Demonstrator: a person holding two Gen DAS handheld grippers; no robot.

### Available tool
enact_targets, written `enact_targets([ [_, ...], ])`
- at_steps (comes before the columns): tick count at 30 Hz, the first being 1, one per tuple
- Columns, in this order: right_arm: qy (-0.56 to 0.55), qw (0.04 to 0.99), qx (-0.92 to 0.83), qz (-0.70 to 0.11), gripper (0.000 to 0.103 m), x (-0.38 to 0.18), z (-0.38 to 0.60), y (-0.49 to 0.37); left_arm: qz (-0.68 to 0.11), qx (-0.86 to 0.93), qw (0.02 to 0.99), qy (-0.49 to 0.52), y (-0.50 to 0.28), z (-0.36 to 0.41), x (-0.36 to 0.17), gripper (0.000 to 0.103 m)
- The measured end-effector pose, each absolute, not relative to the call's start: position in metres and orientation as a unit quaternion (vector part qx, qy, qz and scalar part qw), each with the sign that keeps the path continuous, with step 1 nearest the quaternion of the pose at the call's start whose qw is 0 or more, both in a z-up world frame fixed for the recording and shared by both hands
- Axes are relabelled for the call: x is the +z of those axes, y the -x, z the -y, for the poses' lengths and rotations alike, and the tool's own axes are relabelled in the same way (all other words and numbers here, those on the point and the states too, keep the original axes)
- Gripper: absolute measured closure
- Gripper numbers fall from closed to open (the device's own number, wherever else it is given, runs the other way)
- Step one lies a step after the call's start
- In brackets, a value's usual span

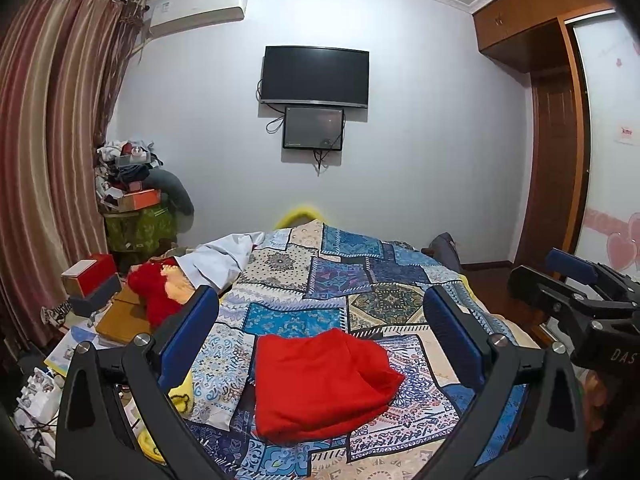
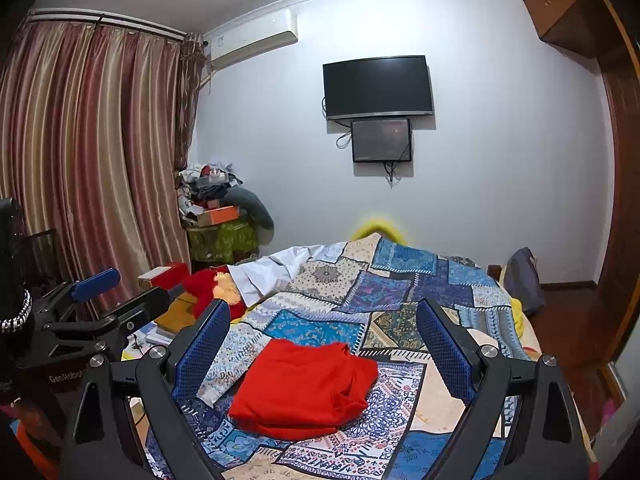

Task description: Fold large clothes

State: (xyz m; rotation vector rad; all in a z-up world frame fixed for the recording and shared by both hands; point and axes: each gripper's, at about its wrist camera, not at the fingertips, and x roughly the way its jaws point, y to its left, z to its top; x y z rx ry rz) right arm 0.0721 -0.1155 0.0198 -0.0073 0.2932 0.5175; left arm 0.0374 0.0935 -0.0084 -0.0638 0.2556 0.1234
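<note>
Blue-padded and black-framed, my left gripper hung with its jaws spread wide and nothing between them, and my right gripper hung the same way, jaws spread and empty. Both hovered above the near part of the bed, clear of its cover. Just ahead of my jaws lay the red garment, folded into a rough, thick square with a bulging, rumpled right edge, resting flat on the patchwork bedspread of blue, cream and dark panels. From the left camera the right gripper showed at the right margin, well apart from the cloth; from the right camera the left gripper showed at the left margin. Further up the bed, towards its left side, a white cloth lay crumpled beside a red plush toy with a pale face. Left of the bed stood red and grey boxes over a jumble of papers. Beyond that, in the corner, a cluttered pile of clothes and boxes rose against striped reddish curtains. On the far wall hung a dark television with a smaller screen just beneath it, an air conditioner high to the left, and a wooden wardrobe on the right.
</note>
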Motion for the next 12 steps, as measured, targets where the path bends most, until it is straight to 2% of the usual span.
enact_targets([
  [12, -0.007, 0.956, 0.249, -0.152, 0.01, 0.0195, 0.1126, -0.072, -0.132, 0.053, 0.989, 0.032, -0.0375, -0.0924, -0.0094, 0.0],
])
